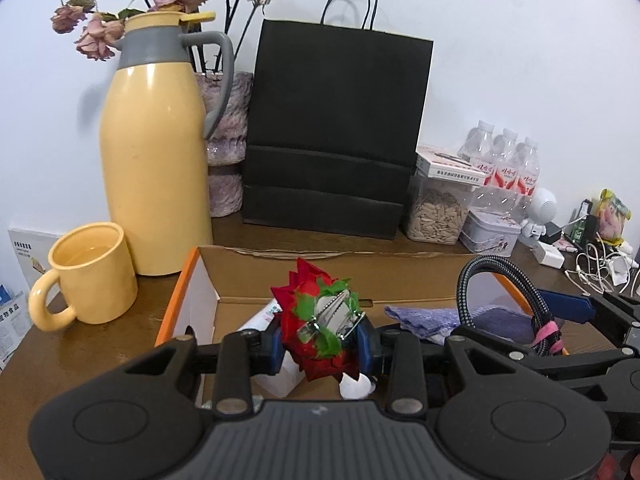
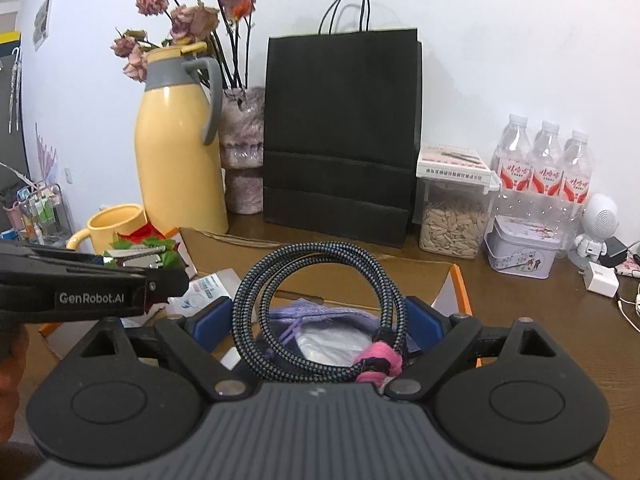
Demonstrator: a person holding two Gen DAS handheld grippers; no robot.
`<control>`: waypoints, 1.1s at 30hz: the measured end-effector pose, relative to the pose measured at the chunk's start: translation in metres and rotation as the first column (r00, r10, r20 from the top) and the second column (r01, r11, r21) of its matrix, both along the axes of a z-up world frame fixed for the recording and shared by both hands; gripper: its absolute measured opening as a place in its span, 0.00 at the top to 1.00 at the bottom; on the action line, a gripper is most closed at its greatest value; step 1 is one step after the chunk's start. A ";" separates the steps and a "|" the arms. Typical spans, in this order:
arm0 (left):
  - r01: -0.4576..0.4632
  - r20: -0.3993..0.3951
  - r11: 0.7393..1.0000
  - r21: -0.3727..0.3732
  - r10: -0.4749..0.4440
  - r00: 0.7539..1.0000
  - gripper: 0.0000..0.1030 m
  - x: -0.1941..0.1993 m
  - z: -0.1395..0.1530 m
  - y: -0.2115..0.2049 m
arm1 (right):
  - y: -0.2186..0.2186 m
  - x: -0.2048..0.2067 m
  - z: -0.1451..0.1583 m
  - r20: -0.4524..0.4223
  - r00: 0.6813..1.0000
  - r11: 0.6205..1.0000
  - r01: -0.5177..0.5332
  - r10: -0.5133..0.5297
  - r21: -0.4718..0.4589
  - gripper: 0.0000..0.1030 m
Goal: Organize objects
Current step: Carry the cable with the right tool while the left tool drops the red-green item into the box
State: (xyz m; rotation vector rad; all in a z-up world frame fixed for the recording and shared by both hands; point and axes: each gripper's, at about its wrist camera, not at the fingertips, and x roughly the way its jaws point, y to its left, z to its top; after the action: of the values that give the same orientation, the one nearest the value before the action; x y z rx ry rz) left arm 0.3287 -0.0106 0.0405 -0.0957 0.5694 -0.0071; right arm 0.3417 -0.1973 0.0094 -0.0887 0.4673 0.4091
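The left tongs (image 1: 320,344) are closed narrow on a red flower clip (image 1: 320,322), its blue pads pressing the fabric petals from both sides, with the metal clip and green leaves facing up between them. The clip is held above the open cardboard box (image 1: 208,280) with orange edges, which sits on the brown table (image 1: 60,356). In the right wrist view the right tongs (image 2: 316,320) stand wide, with a coiled braided cable (image 2: 320,312) between the blue pads; the coil, bound by a pink strap (image 2: 380,360), stands upright, and its right side lies against the right pad while the left pad stands apart from it, so a firm grip cannot be told. The cable is also over the box, above a purple cloth (image 2: 320,314) and a clear plastic bag (image 2: 332,340) lying inside. White packets (image 2: 204,288) lie at the box's left end. The left tongs show from the side in the right view, just left of the cable. Behind the box stand a yellow jug (image 1: 156,160) with a grey collar, a yellow mug (image 1: 92,272) beside it, a vase (image 1: 226,140) of dried roses, a black bag (image 1: 332,132), a seed jar (image 1: 438,212), a tin (image 1: 490,234) and three water bottles (image 1: 506,164). Further right on the table lie a white robot figure (image 2: 598,224), chargers and white cords.
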 end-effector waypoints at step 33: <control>-0.030 0.078 0.999 0.035 0.027 0.997 0.00 -0.007 0.007 0.002 | 0.003 0.001 -0.007 -0.024 1.000 0.999 -0.005 0.004 -0.034 0.00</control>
State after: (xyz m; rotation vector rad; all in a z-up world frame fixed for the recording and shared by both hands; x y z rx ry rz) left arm 0.3217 -0.0090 0.0477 -0.0678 0.4907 0.0269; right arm 0.3431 -0.1943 0.0029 -0.1180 0.4975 0.4069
